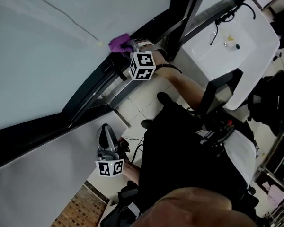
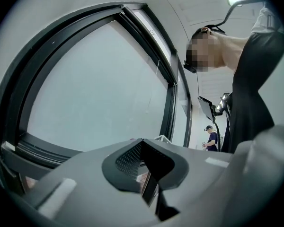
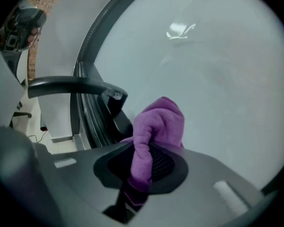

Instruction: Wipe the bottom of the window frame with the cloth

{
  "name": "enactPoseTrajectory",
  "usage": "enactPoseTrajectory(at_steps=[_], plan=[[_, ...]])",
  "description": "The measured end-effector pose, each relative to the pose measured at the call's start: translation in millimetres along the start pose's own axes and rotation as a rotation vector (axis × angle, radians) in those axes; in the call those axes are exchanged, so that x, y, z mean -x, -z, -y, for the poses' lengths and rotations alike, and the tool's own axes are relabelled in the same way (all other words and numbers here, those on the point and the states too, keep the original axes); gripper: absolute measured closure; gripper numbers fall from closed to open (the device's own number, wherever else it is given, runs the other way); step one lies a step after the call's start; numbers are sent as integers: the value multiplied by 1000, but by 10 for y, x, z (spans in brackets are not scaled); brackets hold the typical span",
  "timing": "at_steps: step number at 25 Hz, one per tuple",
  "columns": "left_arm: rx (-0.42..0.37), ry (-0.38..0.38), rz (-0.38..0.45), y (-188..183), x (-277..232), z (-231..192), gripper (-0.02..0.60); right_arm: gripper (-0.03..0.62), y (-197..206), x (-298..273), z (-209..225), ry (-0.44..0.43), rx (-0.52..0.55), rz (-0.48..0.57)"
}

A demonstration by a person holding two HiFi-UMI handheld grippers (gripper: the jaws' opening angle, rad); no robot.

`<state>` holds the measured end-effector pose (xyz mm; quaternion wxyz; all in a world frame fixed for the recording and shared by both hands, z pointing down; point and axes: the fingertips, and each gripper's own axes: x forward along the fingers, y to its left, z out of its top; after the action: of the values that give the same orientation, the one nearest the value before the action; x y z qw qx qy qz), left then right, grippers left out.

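Note:
My right gripper (image 1: 131, 47) is shut on a purple cloth (image 1: 119, 43), which bunches out past the jaws against the window glass, just above the dark bottom frame rail (image 1: 92, 91). In the right gripper view the purple cloth (image 3: 160, 126) stands up from the right gripper (image 3: 143, 170), with the frame (image 3: 91, 112) just to its left. My left gripper (image 1: 105, 132) hangs lower down by the white wall under the window, away from the cloth. In the left gripper view the left gripper (image 2: 147, 174) has its jaws together with nothing between them.
A black window handle (image 3: 71, 86) juts out over the frame left of the cloth. A white sink unit (image 1: 236, 46) and a dark stand (image 1: 222, 91) are to the right. Cables (image 1: 132, 145) lie on the tiled floor (image 1: 137, 103). Another person (image 2: 211, 139) stands far off.

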<state>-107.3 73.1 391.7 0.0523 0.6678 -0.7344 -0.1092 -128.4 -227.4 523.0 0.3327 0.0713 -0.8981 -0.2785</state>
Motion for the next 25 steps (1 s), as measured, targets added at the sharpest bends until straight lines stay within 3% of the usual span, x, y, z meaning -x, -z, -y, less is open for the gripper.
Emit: enactPoseTrajectory(at_steps=[5, 9, 18, 25], plan=[[2, 26, -8, 3, -75, 49, 578, 534, 113, 21, 88, 7, -14, -4], [4, 31, -12, 39, -110, 19, 578, 534, 512, 92, 388, 66, -57, -58], [5, 58, -25, 86, -266, 91, 578, 534, 1810, 442, 1490, 290, -206, -295], [-7, 59, -20, 53, -310, 202, 578, 534, 2196, 479, 1845, 408, -224, -444]])
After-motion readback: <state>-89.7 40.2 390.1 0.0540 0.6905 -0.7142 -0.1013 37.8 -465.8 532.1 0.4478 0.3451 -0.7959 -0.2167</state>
